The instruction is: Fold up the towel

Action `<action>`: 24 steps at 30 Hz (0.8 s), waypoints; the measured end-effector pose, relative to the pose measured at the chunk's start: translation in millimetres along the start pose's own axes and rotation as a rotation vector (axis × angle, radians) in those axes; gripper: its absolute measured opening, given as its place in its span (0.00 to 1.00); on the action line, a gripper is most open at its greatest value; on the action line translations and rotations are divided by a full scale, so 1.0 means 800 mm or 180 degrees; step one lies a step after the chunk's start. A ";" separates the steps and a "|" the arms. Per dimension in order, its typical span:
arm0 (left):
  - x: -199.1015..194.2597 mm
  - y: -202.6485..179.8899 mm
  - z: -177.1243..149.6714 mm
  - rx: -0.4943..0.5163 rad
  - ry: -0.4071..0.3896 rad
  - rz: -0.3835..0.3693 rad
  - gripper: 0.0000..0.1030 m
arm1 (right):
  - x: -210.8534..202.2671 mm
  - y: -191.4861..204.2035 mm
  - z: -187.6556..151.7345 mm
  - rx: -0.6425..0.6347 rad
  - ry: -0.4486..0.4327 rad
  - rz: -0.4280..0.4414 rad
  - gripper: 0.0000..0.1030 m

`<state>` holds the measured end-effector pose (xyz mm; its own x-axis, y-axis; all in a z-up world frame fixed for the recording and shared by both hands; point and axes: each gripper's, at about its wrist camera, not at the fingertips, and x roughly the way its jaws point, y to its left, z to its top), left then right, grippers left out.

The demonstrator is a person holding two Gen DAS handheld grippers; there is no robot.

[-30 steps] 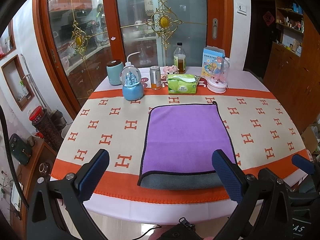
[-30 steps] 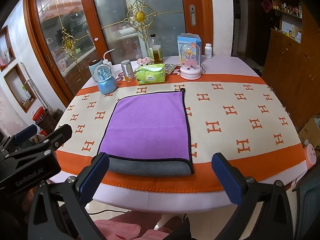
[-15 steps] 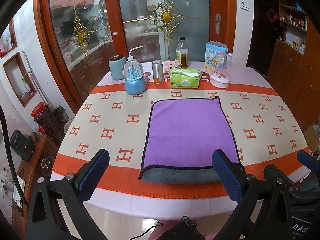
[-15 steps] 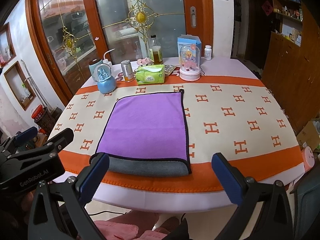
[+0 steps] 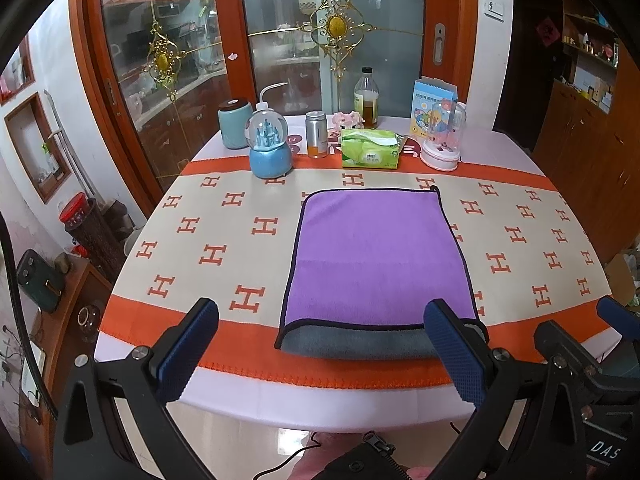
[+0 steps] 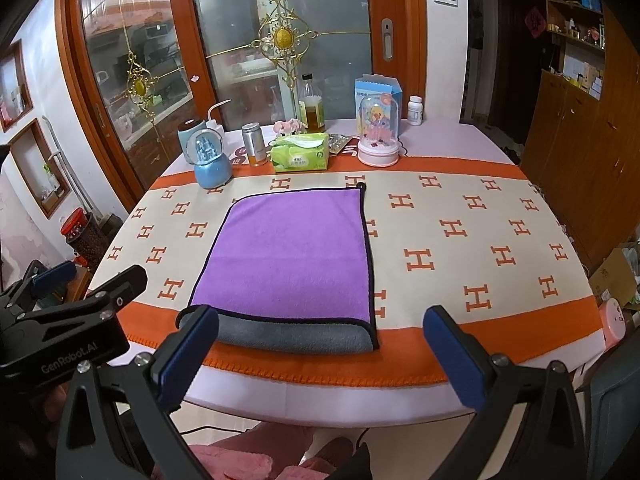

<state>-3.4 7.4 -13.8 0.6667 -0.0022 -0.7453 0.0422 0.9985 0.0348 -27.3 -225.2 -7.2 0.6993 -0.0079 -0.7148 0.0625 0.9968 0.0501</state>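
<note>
Purple microfibre towel with black piping and grey underside (image 5: 376,256) is laid flat near the front edge of the table, on the beige-and-orange H-patterned tablecloth (image 5: 224,240). One fold is judged done: a doubled grey layer shows along the near edge and a hanging loop at the far right corner. Further folds are judged left.

Left gripper (image 5: 320,352) and right gripper (image 6: 320,352) are held off the front edge, jaws spread wide, nothing pinched, towel untouched.

Along the back edge are seen a blue snow globe (image 5: 270,148), a green tissue pack (image 5: 370,154) and a pink domed figurine (image 6: 378,136).

Readable: "GenRobot.AI" on the left gripper body in the right wrist view; "DAS" partly visible in the left wrist view. Box and pack print too small to read.
</note>
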 end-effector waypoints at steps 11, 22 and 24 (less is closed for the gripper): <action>0.024 0.006 -0.003 0.0023 0.0190 -0.0070 0.99 | 0.014 -0.013 -0.002 -0.0019 -0.0077 0.0082 0.99; 0.084 0.032 -0.014 -0.0005 0.0500 -0.0081 0.99 | 0.058 -0.031 -0.010 -0.0047 0.0086 0.0255 0.99; 0.096 0.037 -0.016 0.0002 0.0540 -0.0087 0.99 | 0.067 -0.033 -0.012 -0.0079 0.0123 0.0254 0.99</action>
<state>39.5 37.3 -78.2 0.5301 -0.0201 -0.8477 0.0590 0.9982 0.0132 1.4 -251.4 -53.4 0.6734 0.0742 -0.7356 -0.0103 0.9958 0.0910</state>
